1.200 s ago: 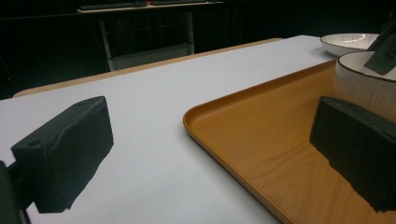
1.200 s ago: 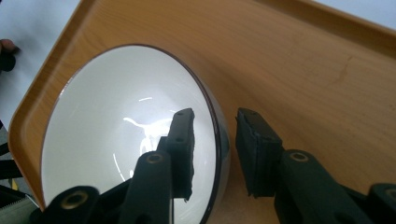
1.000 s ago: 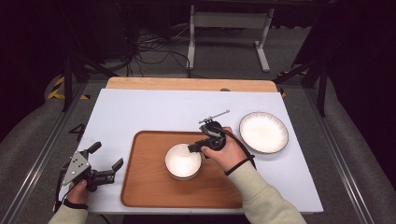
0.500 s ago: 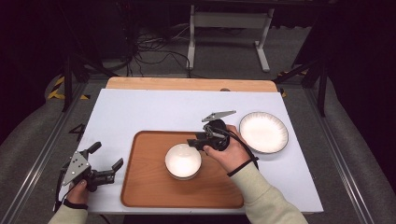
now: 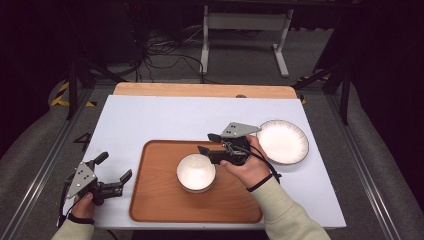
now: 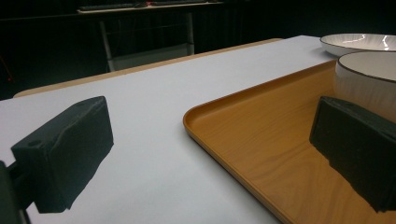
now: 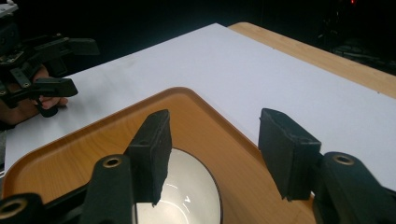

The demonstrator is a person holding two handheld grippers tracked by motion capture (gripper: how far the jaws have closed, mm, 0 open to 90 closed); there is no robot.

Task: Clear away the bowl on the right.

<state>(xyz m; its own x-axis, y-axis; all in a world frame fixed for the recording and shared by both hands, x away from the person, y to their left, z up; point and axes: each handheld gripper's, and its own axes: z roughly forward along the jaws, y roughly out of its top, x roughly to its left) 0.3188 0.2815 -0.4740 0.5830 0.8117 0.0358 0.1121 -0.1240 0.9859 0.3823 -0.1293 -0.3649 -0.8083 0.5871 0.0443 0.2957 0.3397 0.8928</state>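
Wooden tray (image 5: 160, 200) is your landmark, lying on the white-topped bench (image 5: 165, 120). White bowl (image 5: 196, 172) sits upright inside the tray, near its far right corner. Your right gripper (image 5: 206, 143) hangs just beside the bowl, over the tray's far right edge; its jaws have just been opening and stand apart, nothing between them, the bowl's rim below them in the right gripper view. Your left gripper (image 5: 114, 168) rests off the tray's left edge, jaws wide apart, empty, pointed at the tray. White plate (image 5: 282, 141) lies right of the tray, apart from it.
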